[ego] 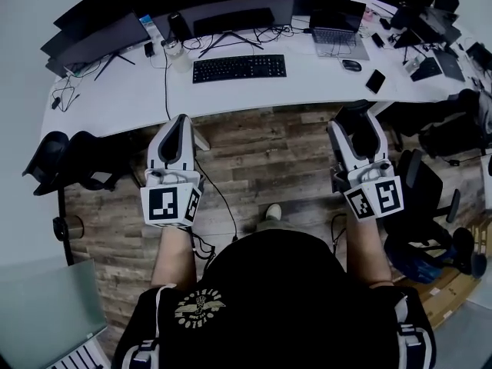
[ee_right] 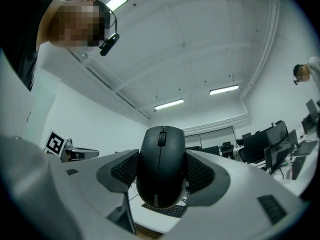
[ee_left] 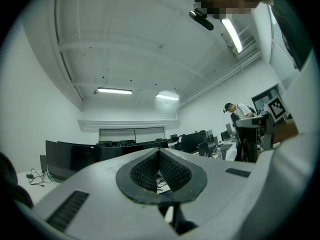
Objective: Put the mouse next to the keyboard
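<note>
A black keyboard (ego: 239,68) lies on the long white desk (ego: 307,83), with its near edge also showing in the right gripper view (ee_right: 167,210). My right gripper (ee_right: 161,173) is shut on a black mouse (ee_right: 161,164), whose wheel end points up and away from me. From the head view that mouse (ego: 360,131) is a dark shape between the right gripper's (ego: 358,123) jaws, held over the floor just short of the desk edge. My left gripper (ego: 181,123) hovers below the keyboard's left end; its pads (ee_left: 172,171) are pressed together with nothing between them.
A second mouse (ego: 351,65) and a phone (ego: 375,81) lie right of the keyboard, near an open laptop (ego: 338,33). Monitors (ego: 231,18) line the desk's back. Cables (ego: 165,75) hang off the desk. Office chairs (ego: 69,164) stand on either side over the wooden floor (ego: 261,160).
</note>
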`<action>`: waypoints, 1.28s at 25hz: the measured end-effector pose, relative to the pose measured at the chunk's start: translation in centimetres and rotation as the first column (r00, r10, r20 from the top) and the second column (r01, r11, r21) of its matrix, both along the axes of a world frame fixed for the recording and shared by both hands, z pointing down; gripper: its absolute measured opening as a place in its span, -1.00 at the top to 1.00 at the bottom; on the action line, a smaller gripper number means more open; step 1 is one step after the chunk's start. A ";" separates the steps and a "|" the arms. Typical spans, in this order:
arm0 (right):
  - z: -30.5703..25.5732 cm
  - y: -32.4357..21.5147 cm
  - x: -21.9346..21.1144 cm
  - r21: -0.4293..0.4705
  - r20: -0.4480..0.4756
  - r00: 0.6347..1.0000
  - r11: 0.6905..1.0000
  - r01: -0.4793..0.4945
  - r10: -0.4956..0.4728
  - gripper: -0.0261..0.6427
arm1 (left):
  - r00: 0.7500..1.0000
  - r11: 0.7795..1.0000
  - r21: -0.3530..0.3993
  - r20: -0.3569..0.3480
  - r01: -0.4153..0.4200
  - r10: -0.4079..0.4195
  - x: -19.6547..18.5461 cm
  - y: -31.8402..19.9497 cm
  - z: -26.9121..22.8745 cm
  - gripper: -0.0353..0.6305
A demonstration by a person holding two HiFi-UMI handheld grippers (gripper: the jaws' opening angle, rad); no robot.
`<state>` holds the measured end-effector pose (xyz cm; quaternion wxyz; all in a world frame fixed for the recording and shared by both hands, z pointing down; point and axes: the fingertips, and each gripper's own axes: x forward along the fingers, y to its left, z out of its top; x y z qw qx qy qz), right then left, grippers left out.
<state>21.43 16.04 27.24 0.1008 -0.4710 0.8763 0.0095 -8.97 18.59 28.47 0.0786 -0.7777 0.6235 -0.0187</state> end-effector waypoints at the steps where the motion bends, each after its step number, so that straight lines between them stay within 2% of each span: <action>1: -0.1 -0.3 0.2 0.002 0.002 1.000 1.000 0.004 -0.004 0.06 | 1.000 1.000 0.004 0.007 0.005 -0.005 0.2 -0.3 -0.2 0.89; 11: -0.6 -5.4 2.5 0.019 0.037 0.998 0.998 0.056 -0.057 0.06 | 0.995 0.997 0.041 0.062 0.071 -0.074 1.9 -3.9 -1.6 0.89; 23: 0.0 -8.5 2.4 0.002 0.068 0.991 0.994 0.113 -0.113 0.06 | 0.986 0.989 0.032 0.082 0.146 -0.148 1.1 -4.0 -1.4 0.89; 32: 1.0 -9.0 3.0 -0.015 0.065 0.994 0.996 0.084 -0.083 0.06 | 0.990 0.994 0.026 0.090 0.107 -0.108 1.7 -5.8 -0.5 0.89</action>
